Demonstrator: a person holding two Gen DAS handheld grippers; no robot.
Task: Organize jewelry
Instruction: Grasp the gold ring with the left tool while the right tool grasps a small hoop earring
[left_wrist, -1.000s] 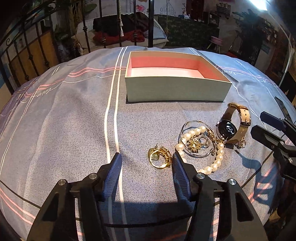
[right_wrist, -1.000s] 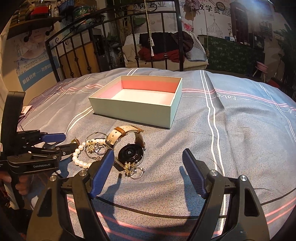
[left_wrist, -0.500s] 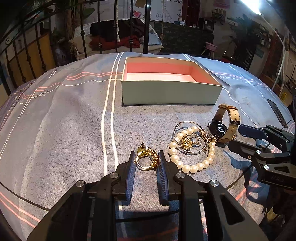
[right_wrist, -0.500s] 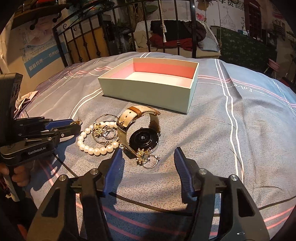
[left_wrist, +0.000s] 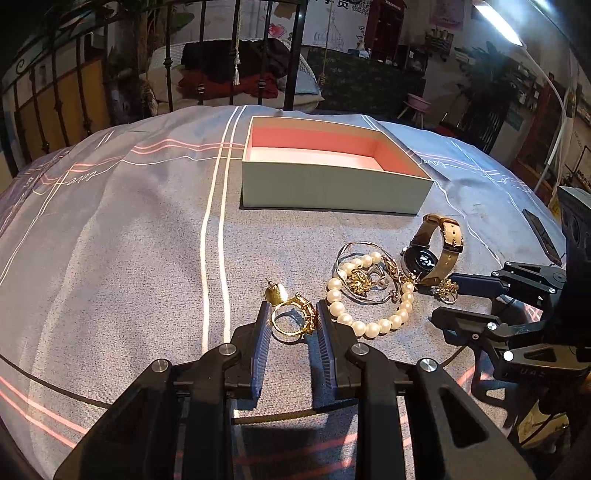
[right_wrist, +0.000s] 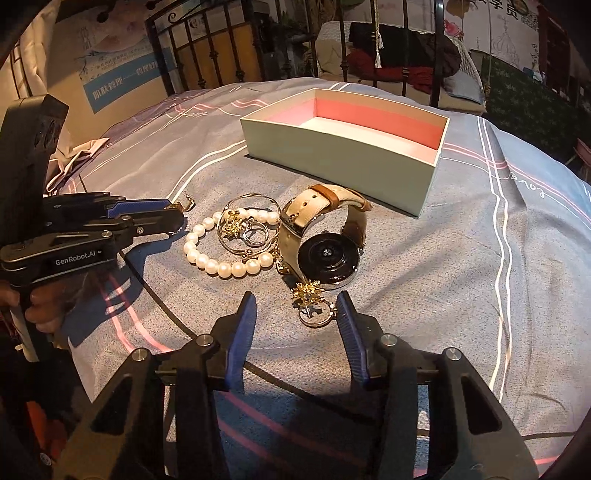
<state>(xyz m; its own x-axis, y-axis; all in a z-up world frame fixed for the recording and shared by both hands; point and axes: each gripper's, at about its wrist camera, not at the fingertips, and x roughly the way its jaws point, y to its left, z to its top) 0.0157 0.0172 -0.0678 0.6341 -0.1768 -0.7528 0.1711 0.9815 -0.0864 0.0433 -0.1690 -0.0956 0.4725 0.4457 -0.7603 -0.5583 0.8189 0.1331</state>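
My left gripper (left_wrist: 291, 314) is shut on a gold earring (left_wrist: 293, 314), held between both pads just above the bedspread; from the right wrist view it (right_wrist: 173, 218) comes in from the left. My right gripper (right_wrist: 295, 308) is open, its fingers either side of a gold flower earring with a silver ring (right_wrist: 312, 299). A pearl bracelet (left_wrist: 364, 295) (right_wrist: 225, 254) circles thin bangles and a gold flower piece (right_wrist: 240, 229). A watch with a tan strap (left_wrist: 432, 254) (right_wrist: 325, 236) lies beside it. The open mint box with pink lining (left_wrist: 332, 184) (right_wrist: 343, 155) stands behind.
Everything lies on a grey bedspread (left_wrist: 129, 240) with white and pink stripes. A black iron bed rail (left_wrist: 236, 51) runs behind the box. A dark phone (left_wrist: 541, 236) lies at the right edge in the left wrist view.
My left gripper closed on the gold earring and lifted slightly. My right gripper moved forward and narrowed around the flower earring near the watch.
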